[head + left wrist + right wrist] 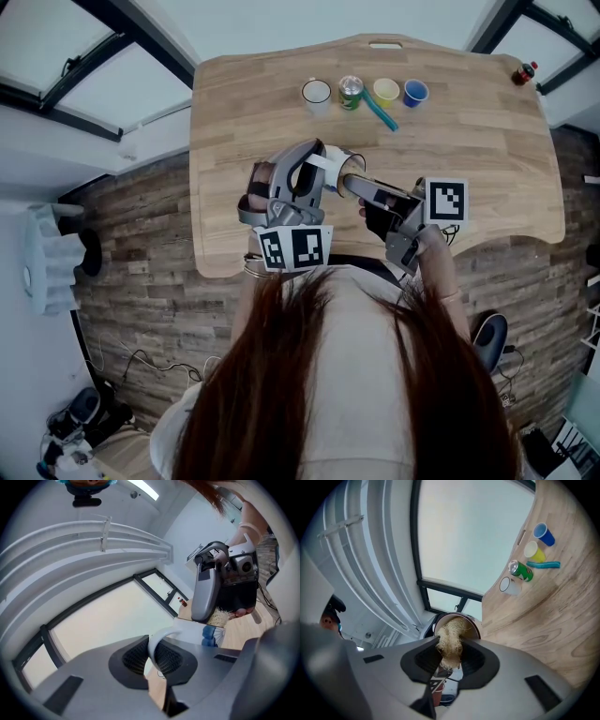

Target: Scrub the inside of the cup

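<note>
A white cup [337,167] with a blue pattern lies on its side above the table, its mouth toward the right. My left gripper [314,178] is shut on the cup's handle [158,641], which stands thin and white between the jaws. My right gripper [356,187] is shut on a pale fibre scrubber [450,645]. The scrubber's tip is pushed into the cup's round mouth [459,619]. In the left gripper view the cup's body [199,633] shows with the scrubber [218,618] and the right gripper's grey jaw at its opening.
At the far edge of the wooden table [487,159] stand a white cup [316,93], a green can [351,91], a yellow cup [386,91] and a blue cup [415,92]. A teal stick [380,112] lies beside them. A red-capped bottle [524,72] stands at the far right corner.
</note>
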Demonstrator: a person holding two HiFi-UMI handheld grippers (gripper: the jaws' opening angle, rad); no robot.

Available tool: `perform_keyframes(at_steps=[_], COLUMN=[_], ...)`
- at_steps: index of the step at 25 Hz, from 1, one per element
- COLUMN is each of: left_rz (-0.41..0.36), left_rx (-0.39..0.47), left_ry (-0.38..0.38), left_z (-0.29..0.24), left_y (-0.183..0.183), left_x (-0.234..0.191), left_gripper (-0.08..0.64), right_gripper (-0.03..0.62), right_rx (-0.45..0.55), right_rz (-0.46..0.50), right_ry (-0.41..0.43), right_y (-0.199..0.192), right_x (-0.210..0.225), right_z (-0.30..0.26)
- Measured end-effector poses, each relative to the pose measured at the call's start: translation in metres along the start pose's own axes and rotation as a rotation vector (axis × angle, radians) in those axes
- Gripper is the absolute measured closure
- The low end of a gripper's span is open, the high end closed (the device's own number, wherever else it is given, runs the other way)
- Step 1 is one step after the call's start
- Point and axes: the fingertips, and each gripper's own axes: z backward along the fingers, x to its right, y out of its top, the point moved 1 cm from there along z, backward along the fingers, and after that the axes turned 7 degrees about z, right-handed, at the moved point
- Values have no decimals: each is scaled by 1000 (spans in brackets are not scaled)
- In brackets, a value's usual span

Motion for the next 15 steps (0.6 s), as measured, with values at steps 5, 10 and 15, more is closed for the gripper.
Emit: perform_keyframes(at_steps=[5, 10, 15], left_rz=[7, 16, 19], left_rx=[-2, 7, 12], left_ry=[7, 24, 36], left_z=[0, 1, 1], left_y=[-1, 0, 0], left_x=[-3, -6, -8], left_gripper=[531, 531, 531], right_gripper=[486, 486, 486], right_rx=[50, 88, 124], right_rz=[-119, -214, -278], right_ry=[63, 134, 170], right_y=[1, 5, 7], right_x=[1, 1, 1], right_z=[1, 3, 4])
